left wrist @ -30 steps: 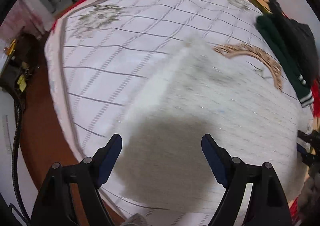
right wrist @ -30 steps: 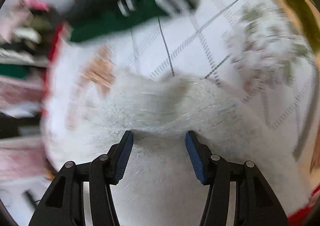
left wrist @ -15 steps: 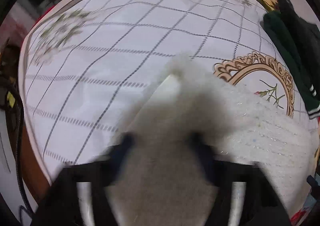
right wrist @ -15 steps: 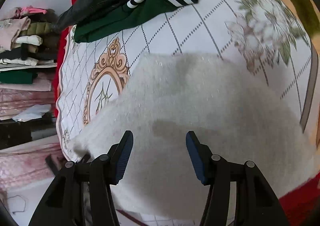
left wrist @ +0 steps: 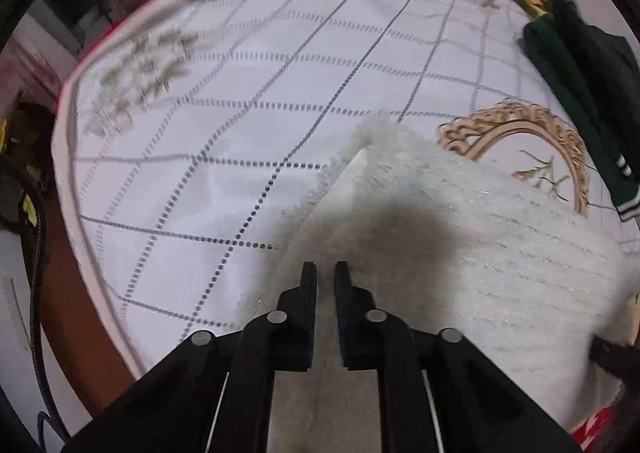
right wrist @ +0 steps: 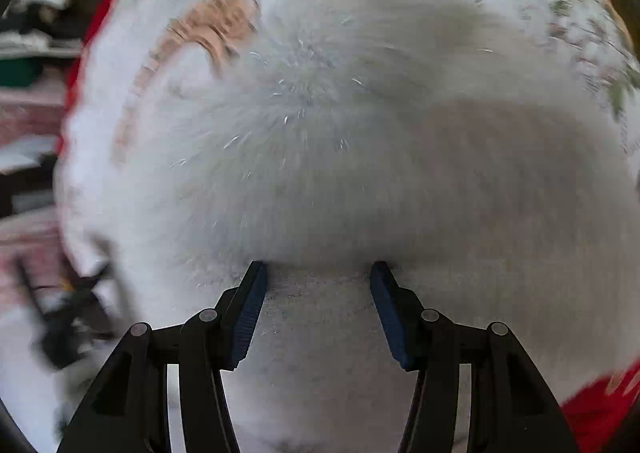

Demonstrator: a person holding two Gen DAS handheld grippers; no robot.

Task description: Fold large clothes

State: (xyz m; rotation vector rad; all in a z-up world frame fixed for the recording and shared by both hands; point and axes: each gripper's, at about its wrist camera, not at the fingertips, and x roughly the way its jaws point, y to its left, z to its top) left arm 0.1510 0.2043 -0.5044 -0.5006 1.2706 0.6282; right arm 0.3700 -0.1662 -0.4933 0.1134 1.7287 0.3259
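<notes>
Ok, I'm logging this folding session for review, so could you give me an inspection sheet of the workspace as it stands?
Surface: white grid-patterned tablecloth with floral prints and a gold oval frame motif, over a red cover.
Job's things: fluffy white garment spread on the cloth, one edge turned up to show its lining.
Clutter: dark green garment with striped cuff and a black garment at the far edge.
Grippers: left tool closed on the white garment's edge; right tool open, over the white garment.
Cables: black cable hanging beside the table.
Surroundings: stacked folded clothes, blurred.
</notes>
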